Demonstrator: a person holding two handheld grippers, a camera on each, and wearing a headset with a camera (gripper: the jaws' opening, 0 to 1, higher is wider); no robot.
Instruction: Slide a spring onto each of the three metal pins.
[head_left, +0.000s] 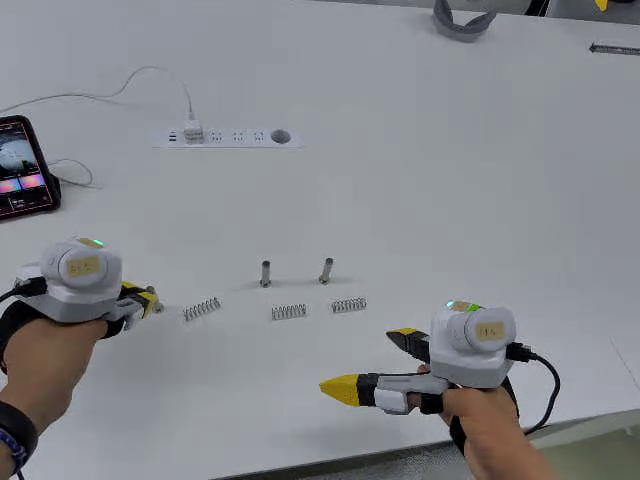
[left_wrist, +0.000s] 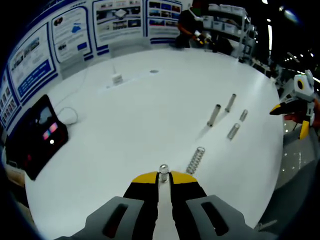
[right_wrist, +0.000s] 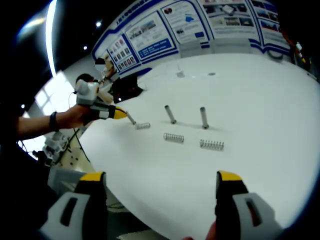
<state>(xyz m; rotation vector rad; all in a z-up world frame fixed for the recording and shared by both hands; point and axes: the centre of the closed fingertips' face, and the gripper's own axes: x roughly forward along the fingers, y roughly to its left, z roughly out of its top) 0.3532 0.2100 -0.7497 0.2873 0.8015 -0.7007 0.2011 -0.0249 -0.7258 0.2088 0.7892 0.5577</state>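
The left gripper (left_wrist: 163, 176) pinches a metal pin (left_wrist: 163, 169), apparently steadying it beside the nearest spring (left_wrist: 195, 160); the right gripper (right_wrist: 160, 176) hangs spread wide, free to fetch it.

We hold L gripper (head_left: 148, 298) at our left, jaws pinched on a pin (left_wrist: 163, 171), L hand (head_left: 45, 352) round its body, R gripper (head_left: 372, 362) at right, jaws spread wide, tips pointing left, R hand (head_left: 490, 420) beneath

Three springs (head_left: 289, 312) lie in a row; two pins (head_left: 265, 273) stand upright behind, third pin (left_wrist: 163, 170) in the left gripper (left_wrist: 163, 177).
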